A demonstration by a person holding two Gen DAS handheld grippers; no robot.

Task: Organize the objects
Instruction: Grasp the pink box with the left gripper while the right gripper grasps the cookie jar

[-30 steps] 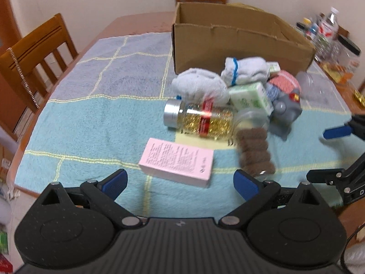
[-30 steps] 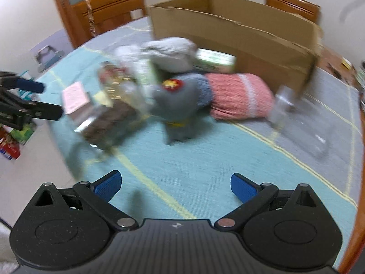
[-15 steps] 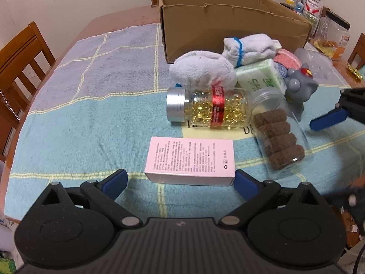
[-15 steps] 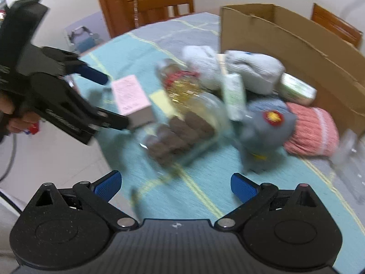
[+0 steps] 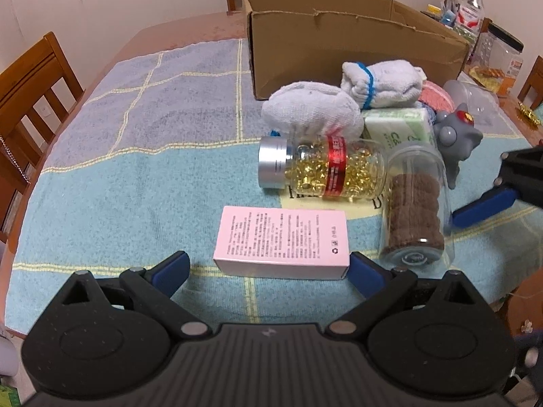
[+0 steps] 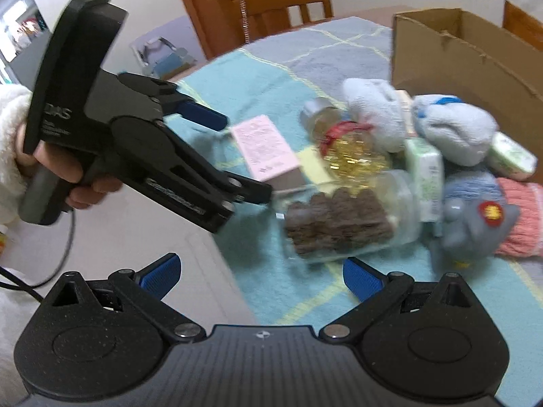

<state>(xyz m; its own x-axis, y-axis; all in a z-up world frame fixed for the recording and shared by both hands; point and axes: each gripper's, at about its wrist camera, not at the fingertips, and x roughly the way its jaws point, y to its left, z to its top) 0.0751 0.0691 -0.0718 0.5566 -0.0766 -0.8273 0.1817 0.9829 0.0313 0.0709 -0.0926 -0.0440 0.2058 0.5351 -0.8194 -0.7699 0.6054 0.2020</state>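
Note:
A pink box point(image 5: 283, 239) lies flat on the cloth just ahead of my open, empty left gripper point(image 5: 268, 269); its front edge sits between the blue fingertips. Behind it lie a capsule bottle point(image 5: 322, 173) with a silver cap, a clear jar of brown rounds point(image 5: 414, 212), two white sock rolls point(image 5: 312, 110), a green tissue pack point(image 5: 398, 125) and a grey toy point(image 5: 456, 139). My right gripper point(image 6: 259, 274) is open and empty, just short of the jar point(image 6: 342, 218). The pink box also shows there point(image 6: 264, 146).
An open cardboard box point(image 5: 342, 34) stands behind the pile. Bottles and a container point(image 5: 502, 57) crowd the far right. Wooden chairs point(image 5: 30, 78) stand at the left and back. The table edge runs close below my grippers. The left gripper is seen in the right wrist view point(image 6: 146, 149).
My left gripper has closed in on the pink box. My right gripper has swung left toward the jar of brown rounds, bringing the left gripper into its view.

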